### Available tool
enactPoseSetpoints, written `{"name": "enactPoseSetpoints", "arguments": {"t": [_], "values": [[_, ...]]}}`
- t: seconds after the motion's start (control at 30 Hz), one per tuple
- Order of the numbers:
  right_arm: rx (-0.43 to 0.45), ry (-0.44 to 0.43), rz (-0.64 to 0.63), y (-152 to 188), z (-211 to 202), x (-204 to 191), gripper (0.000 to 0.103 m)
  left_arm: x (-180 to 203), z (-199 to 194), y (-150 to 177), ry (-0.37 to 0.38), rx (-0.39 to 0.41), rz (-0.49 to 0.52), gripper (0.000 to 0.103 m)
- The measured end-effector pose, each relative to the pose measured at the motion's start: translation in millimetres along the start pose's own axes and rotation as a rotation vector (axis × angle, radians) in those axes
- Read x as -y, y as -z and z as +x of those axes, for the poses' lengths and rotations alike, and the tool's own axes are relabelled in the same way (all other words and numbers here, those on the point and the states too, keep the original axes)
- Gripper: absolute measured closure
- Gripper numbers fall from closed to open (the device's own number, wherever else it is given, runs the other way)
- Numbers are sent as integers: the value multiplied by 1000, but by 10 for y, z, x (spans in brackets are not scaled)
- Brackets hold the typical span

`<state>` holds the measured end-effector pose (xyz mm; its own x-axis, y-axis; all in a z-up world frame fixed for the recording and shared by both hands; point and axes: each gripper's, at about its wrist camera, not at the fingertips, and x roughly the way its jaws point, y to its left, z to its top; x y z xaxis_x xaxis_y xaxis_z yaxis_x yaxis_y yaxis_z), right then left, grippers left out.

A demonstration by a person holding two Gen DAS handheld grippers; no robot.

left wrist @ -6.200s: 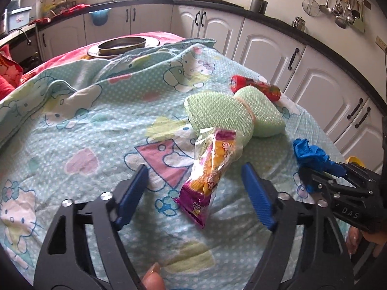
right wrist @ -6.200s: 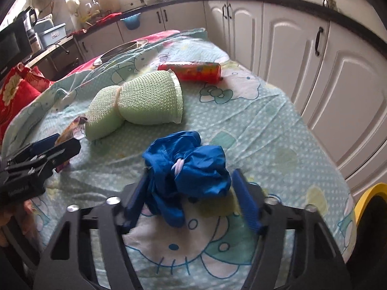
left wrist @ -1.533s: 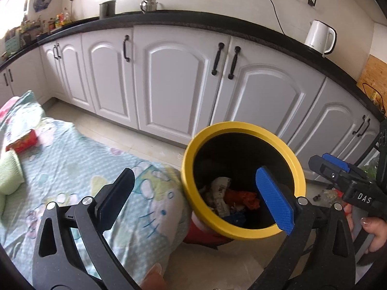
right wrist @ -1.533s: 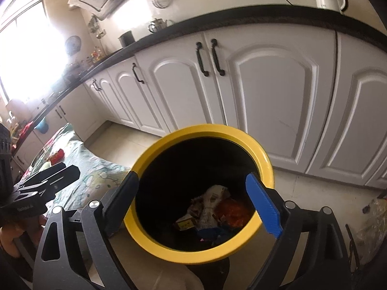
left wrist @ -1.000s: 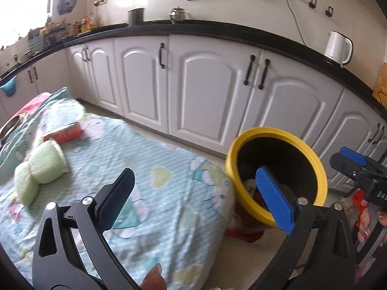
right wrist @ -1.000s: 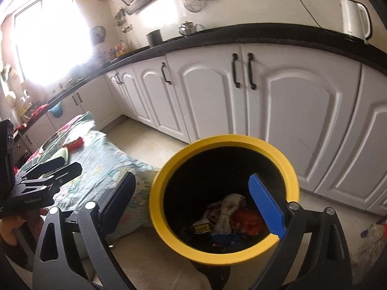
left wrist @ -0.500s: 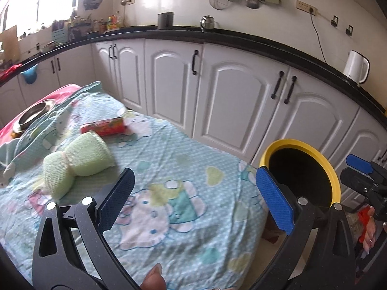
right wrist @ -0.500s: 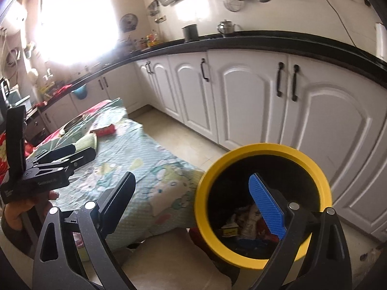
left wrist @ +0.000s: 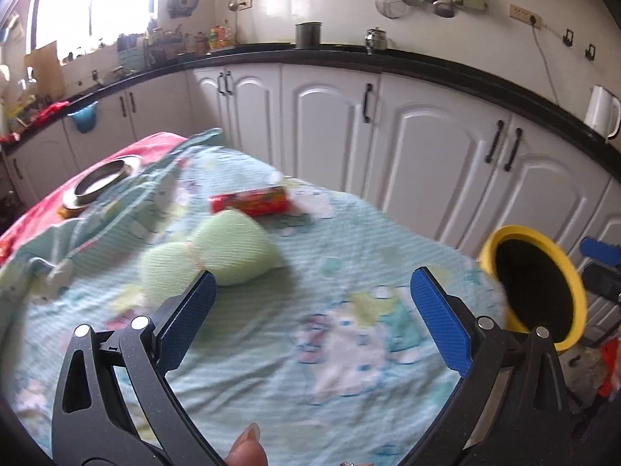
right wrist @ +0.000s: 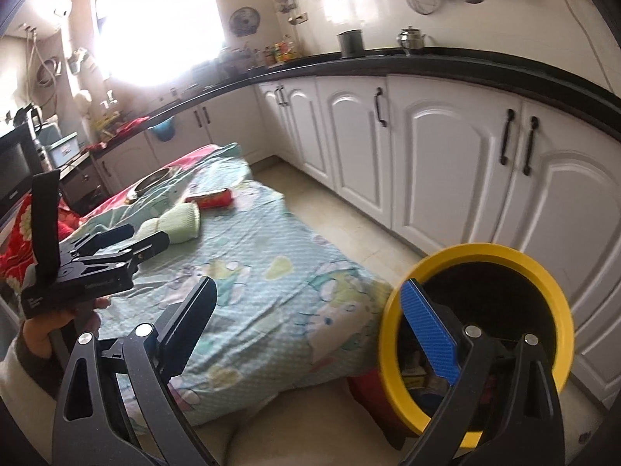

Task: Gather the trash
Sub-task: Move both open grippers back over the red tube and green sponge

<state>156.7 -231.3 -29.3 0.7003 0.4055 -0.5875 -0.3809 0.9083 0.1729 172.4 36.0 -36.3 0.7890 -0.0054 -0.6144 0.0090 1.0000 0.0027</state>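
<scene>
Left gripper [left wrist: 310, 310] hangs over the patterned tablecloth [left wrist: 330, 349], jaws spread wide, nothing between the blue pads [left wrist: 440, 322]. Right gripper [right wrist: 310, 326] sits off the table's end, jaws likewise wide and empty; its right pad overlaps the rim of the yellow bin [right wrist: 559, 303].

Bin stands on the floor just beside the table's end, in front of the white cabinets [left wrist: 427, 147]. Some scraps show low inside it from the right wrist view, too dark to identify.

Still on the cloth: a green mesh bundle [left wrist: 217, 252], tied at its middle, ahead of the left gripper's left finger; a red wrapper [left wrist: 248, 202] lying just behind it, apart from it. Farther back, a metal dish [left wrist: 103, 180] rests on the red cloth [left wrist: 155, 143]. Left wrist view is blurred.
</scene>
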Motion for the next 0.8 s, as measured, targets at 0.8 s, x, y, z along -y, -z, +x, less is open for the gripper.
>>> {"name": "enactPoseSetpoints", "arguments": {"t": [0.8], "values": [[-89, -87, -240, -830, 1130, -850, 10, -851, 764, -184, 46, -222, 275, 11]]}}
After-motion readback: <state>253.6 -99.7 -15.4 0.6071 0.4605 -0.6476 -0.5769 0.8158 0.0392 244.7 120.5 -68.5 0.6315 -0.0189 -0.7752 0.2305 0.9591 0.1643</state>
